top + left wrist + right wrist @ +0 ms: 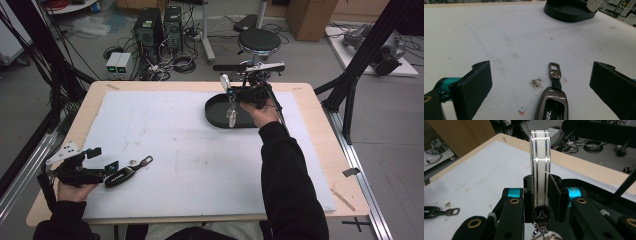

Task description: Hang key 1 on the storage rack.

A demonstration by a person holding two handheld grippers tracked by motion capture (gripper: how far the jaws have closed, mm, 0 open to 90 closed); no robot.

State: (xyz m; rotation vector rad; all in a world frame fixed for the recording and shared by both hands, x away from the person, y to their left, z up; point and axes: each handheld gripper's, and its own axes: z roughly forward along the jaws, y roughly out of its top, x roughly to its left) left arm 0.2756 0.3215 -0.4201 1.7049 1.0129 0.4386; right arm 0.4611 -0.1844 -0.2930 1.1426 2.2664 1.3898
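Observation:
A dark grey key fob with a strap and metal clip lies flat on the white mat at the near left. My left gripper rests low beside it and is open. Its wide-spread jaws stand on either side of the fob without touching it. At the far right my right gripper is lifted over the black oval tray. It is shut on a white key fob with chrome stripes, held upright. A small white piece hangs from the fob on a ring above the tray.
The white mat covers most of the wooden table. A small metal ring lies by the dark fob's strap. Black frame posts stand at the table's right and left, with a stool and computers beyond the far edge.

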